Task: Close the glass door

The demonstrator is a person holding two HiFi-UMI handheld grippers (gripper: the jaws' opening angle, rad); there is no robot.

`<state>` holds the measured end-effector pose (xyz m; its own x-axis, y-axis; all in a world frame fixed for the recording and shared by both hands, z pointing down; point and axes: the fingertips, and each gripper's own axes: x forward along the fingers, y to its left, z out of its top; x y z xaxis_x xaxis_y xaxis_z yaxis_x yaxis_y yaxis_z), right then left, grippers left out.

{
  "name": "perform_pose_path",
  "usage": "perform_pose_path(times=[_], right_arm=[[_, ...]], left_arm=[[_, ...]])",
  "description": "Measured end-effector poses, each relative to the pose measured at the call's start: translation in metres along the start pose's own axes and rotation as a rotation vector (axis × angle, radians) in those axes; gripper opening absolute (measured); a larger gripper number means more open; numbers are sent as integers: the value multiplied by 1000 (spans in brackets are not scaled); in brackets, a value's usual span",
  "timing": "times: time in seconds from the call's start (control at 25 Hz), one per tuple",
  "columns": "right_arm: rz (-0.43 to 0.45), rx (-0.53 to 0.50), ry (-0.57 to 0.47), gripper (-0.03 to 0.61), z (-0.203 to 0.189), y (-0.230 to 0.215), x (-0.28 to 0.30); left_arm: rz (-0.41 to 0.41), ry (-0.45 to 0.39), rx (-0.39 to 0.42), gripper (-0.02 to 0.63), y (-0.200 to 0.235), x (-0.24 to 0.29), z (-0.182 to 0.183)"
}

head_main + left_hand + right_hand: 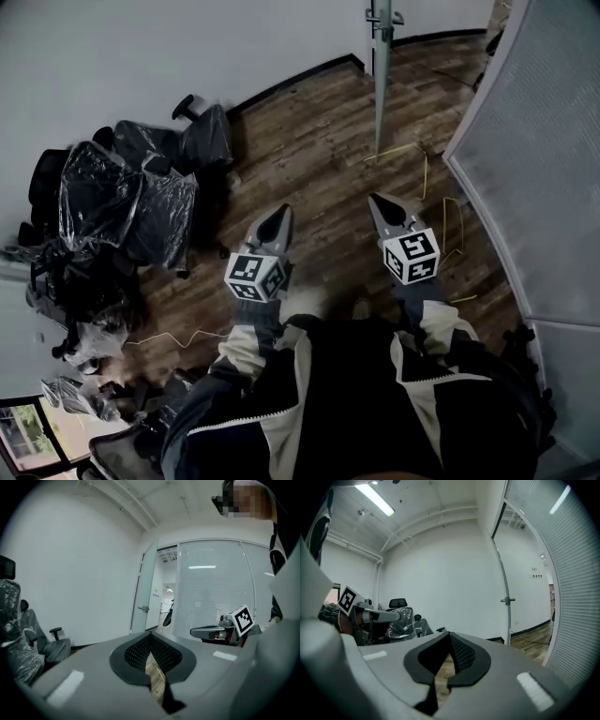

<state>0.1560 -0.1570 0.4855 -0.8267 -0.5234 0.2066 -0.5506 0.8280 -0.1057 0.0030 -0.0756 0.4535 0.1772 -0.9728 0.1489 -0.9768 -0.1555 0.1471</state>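
A glass door (380,84) stands open, upright and edge-on, far ahead. Both grippers point toward it, well apart from it. The right gripper (375,200) is nearer than the left gripper (283,210). Both pairs of jaws are pressed together, empty.

We are holding the left tongs (284,210) and right tongs (375,199), their shells showing as matt grey plastic, and their inner pads (136,653) are looking black and finely meshed. The floor (309,141) is showing brown wood planks with a dull sheen. The glass door (149,588) is looking frosted and smooth, its handle (507,600) bright metal. Glossy, crinkled plastic film (94,192) is wrapping the chairs (202,136). The wall (141,56) is looking matt white.
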Motion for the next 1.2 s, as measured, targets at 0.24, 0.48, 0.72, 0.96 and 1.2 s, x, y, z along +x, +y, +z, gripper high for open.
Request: perform_pose_path(times=[0.24,0.48,0.72,0.96,1.2], right_arm=[[7,-17,6,5,12,-33,47],[-36,-72,13,5,39,-48,119],[-140,-75,9,5,76,-69,200],[-255,-57,-16,5,105,-98,270],[-302,-53,-4,4,116,-126,306]], left_arm=[[3,-25,14,0,23,52,9],[-60,-68,-14,0,89,110,25],[-201,-79,1,0,158,178,55],[-313,-83,34,0,205,244,80],[-362,-81,23,0,225,289,91]])
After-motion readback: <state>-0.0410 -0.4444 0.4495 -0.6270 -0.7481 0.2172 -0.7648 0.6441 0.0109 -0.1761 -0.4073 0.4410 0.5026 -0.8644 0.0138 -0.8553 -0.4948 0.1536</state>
